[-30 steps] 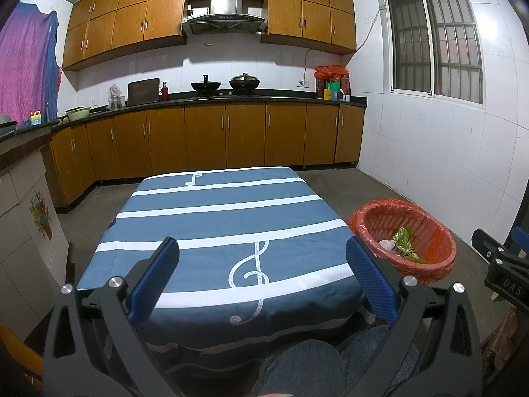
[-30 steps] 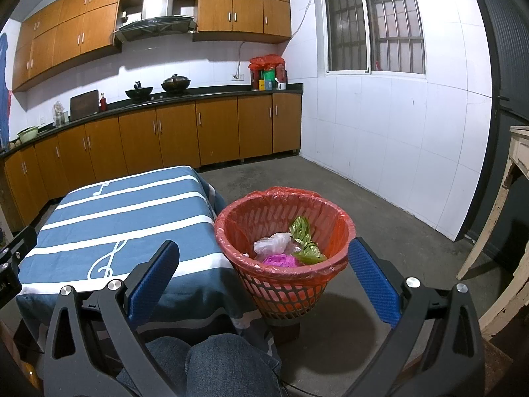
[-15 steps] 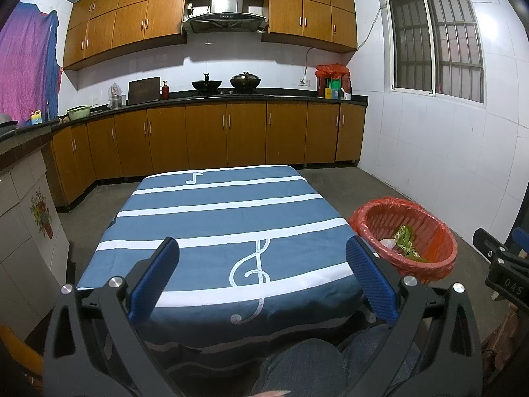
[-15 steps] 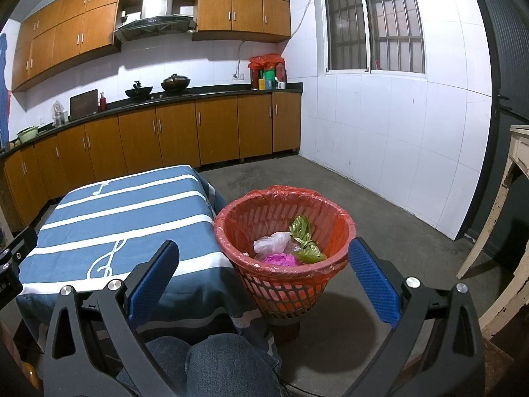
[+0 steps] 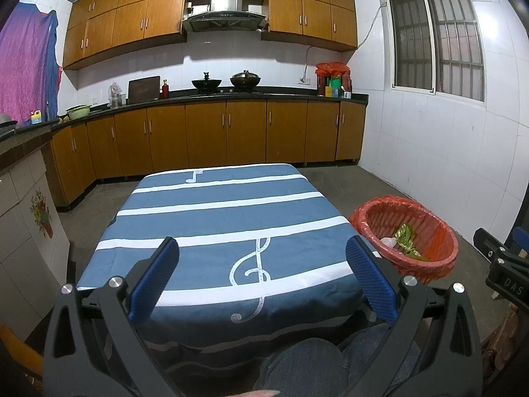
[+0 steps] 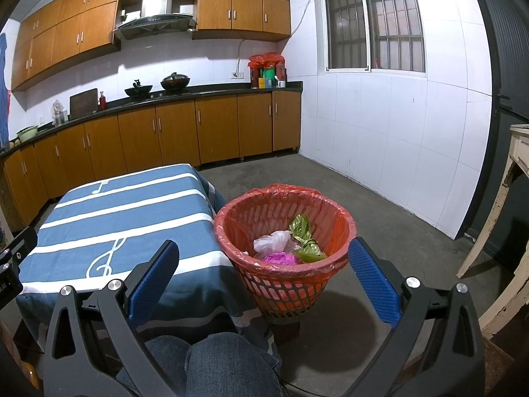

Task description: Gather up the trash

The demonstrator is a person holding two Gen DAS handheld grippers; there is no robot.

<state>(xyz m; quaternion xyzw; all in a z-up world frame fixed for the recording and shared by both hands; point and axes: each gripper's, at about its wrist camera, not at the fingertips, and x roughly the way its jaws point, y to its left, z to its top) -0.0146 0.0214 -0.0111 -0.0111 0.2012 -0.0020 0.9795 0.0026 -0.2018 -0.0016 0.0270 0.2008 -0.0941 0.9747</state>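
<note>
Kitchen, one striped table (image 5: 215, 218). One red basket (image 6: 284, 281) stood upright beside it, mouth up, holding three scraps. Left gripper (image 5: 263, 274) and right gripper (image 6: 264, 273) both spread wide, empty

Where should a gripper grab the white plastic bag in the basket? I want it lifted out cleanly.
Come from above through the basket's open top and pinch the white plastic bag's raised, crumpled crest. It lies on top of the pile, left of the green leaves; the walls block the sides.
</note>
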